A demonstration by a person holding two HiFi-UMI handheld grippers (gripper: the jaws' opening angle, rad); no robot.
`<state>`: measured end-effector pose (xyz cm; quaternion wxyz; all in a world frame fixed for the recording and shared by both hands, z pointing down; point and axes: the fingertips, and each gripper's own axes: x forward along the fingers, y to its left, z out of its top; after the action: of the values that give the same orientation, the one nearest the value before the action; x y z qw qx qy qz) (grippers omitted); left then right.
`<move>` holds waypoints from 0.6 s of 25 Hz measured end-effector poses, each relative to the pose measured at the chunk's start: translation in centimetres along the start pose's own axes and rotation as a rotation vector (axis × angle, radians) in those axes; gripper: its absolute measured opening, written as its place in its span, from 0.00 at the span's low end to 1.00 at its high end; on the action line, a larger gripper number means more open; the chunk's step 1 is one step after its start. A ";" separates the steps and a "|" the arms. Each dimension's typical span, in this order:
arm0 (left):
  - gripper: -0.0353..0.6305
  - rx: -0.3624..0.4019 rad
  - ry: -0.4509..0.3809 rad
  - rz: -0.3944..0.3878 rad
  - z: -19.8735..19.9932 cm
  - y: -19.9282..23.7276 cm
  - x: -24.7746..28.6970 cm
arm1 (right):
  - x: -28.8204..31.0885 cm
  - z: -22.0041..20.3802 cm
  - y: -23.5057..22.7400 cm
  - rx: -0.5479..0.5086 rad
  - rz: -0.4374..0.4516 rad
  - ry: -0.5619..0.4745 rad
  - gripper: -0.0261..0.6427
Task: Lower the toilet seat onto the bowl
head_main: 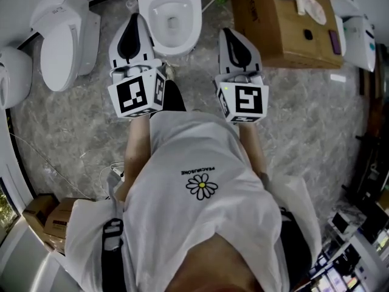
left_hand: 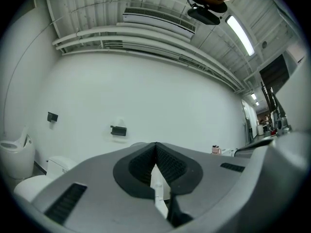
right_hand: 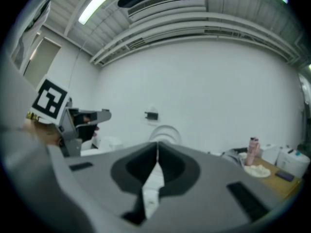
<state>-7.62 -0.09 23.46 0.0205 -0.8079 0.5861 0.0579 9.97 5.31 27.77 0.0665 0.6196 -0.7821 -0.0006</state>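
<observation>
A white toilet (head_main: 173, 17) stands on the floor straight ahead, its bowl open toward me from above. Its raised seat and lid (right_hand: 165, 130) show as a white arch against the wall in the right gripper view. My left gripper (head_main: 135, 20) hovers just left of the bowl's front, jaws shut with nothing between them (left_hand: 155, 145). The right gripper (head_main: 231, 35) sits to the right of the bowl, apart from it, also shut and holding nothing (right_hand: 157, 144). Neither gripper touches the toilet.
A second toilet (head_main: 64, 35) with its lid down stands at the left, and another white fixture (head_main: 12, 75) beside it. A large cardboard box (head_main: 285, 26) with small items on top sits at the right. Marbled floor (head_main: 73, 126) lies underfoot.
</observation>
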 end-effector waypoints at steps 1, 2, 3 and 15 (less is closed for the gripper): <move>0.08 -0.004 0.001 0.002 -0.1 0.8 0.8 | 1.2 0.3 0.1 0.000 0.002 0.001 0.08; 0.08 -0.008 0.002 0.004 -0.1 1.7 1.7 | 2.4 0.6 0.3 0.000 0.002 0.000 0.08; 0.08 -0.011 0.001 0.005 -0.1 2.5 2.6 | 3.6 1.0 0.4 0.002 0.001 -0.001 0.08; 0.08 0.000 0.039 -0.043 -0.2 11.9 12.9 | 18.4 5.5 2.6 -0.004 -0.022 -0.008 0.09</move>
<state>-14.94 -15.95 22.51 0.0101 -0.8214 0.5688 0.0417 2.74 -12.39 24.45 0.0648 0.6279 -0.7755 -0.0053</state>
